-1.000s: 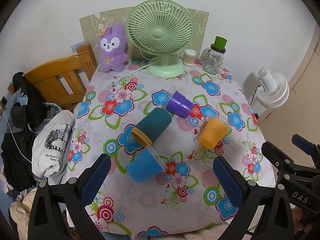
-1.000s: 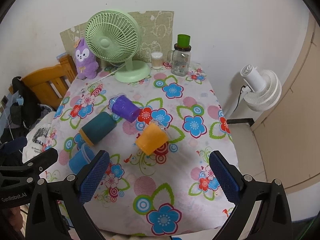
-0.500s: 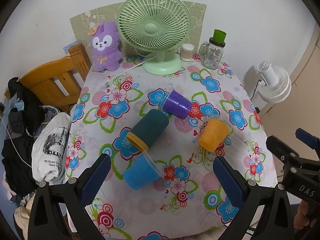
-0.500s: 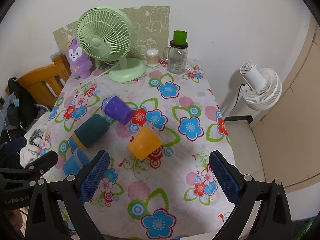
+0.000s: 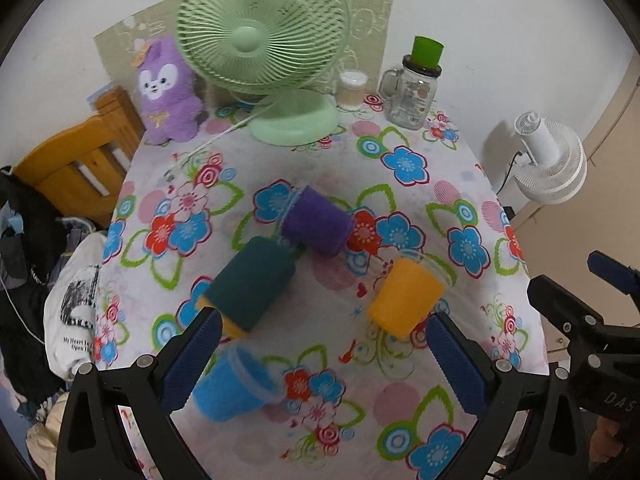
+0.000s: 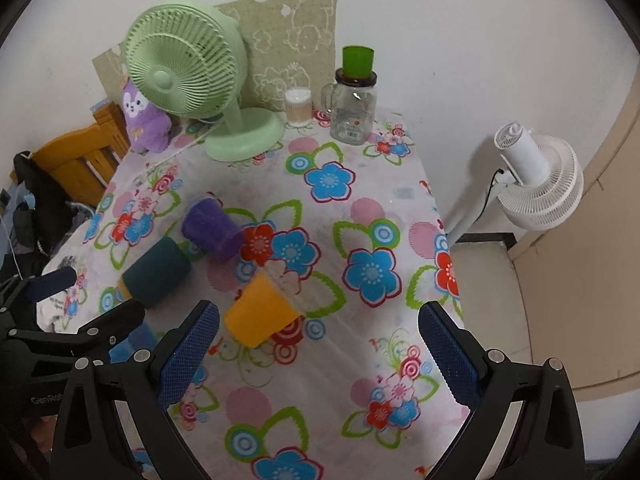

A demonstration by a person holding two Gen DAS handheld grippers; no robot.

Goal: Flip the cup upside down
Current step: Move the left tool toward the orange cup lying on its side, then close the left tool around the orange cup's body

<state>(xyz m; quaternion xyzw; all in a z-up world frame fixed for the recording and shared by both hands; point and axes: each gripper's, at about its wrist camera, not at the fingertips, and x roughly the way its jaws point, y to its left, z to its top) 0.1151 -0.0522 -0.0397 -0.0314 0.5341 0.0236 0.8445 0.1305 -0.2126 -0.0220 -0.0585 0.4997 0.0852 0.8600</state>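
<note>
Several cups lie on their sides on the flowered tablecloth (image 5: 404, 168): a purple cup (image 5: 318, 220), a dark teal cup (image 5: 252, 284) with a yellow rim, an orange cup (image 5: 406, 300) and a blue cup (image 5: 232, 388). My left gripper (image 5: 320, 360) is open above the table's near part, its left pad just over the blue cup. My right gripper (image 6: 318, 352) is open and empty, with the orange cup (image 6: 262, 316) just beyond its left pad. The purple cup (image 6: 212, 228) and teal cup (image 6: 156, 272) lie further left.
A green desk fan (image 5: 260, 40), a purple plush (image 5: 166, 92), a small jar (image 5: 352, 90) and a glass mug jar with green lid (image 5: 416, 88) stand at the table's back. A wooden chair (image 5: 76, 164) with clothes is left; a white floor fan (image 6: 536, 176) is right.
Both grippers have moved forward and lower over the table, so the cups look larger and nearer. The cups have not moved. Both stay open.
</note>
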